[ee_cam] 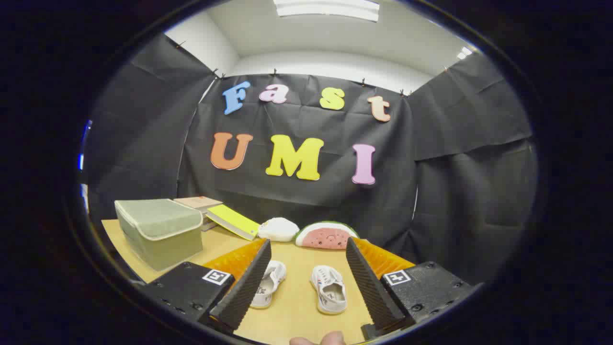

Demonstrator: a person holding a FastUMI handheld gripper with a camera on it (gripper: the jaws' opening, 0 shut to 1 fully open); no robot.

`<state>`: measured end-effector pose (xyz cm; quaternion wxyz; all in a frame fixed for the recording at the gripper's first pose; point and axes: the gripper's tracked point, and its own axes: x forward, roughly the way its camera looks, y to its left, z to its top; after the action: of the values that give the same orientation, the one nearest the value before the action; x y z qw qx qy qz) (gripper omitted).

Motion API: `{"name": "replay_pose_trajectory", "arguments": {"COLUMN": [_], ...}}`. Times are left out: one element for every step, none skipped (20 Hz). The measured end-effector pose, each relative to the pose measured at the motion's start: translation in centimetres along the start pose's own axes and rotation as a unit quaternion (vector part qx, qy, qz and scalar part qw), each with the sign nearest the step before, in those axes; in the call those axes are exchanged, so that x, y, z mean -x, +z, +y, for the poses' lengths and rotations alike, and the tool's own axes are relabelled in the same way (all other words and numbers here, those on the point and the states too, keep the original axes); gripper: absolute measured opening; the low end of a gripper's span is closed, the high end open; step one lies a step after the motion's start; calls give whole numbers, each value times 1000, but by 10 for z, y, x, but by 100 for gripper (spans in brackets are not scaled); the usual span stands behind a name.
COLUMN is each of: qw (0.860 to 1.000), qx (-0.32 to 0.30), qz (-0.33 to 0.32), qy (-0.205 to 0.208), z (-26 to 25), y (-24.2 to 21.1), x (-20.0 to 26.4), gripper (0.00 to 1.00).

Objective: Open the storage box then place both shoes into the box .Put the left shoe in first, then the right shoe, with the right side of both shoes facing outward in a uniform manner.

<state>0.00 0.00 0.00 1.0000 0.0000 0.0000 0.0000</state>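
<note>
Desk (292, 321) is seen carrying all items. Storage box (160, 230), largest, is placed far ahead-left of jaws, lid closed, so opening step is judged not yet begun. Books (225, 218) are stacked just behind box; watermelon toy (325, 235) and white pouch (278, 229) are lying beyond shoes. Two white shoes, left-hand shoe (269, 282) and right-hand shoe (329, 289), are seen between jaws, side by side, apart. Gripper (306, 278) is held wide, nothing grasped. Next move judged: jaws to be brought toward box lid, edge to be caught and lifted.
</note>
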Motion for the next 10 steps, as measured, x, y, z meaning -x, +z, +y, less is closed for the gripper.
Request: {"name": "replay_pose_trajectory", "arguments": {"qw": [1000, 1000, 1000, 1000, 1000, 1000, 1000, 1000, 1000, 999], "qx": [-5, -9, -11, -13, -13, -13, -12, -8, -4, -3], "qz": [2, 4, 7, 9, 8, 11, 15, 16, 15, 13], "qy": [-1, -1, -2, -3, -6, -12, -15, -18, -26, -31], "z": [2, 5, 7, 7, 8, 6, 7, 9, 9, 10], "y": [-1, -4, -5, -4, -2, -2, -4, -4, -3, -3], "x": [0, 0, 0, 0, 1, 3, 4, 6, 10, 12], "gripper": [100, 100, 100, 100, 100, 100, 100, 100, 100, 100]}}
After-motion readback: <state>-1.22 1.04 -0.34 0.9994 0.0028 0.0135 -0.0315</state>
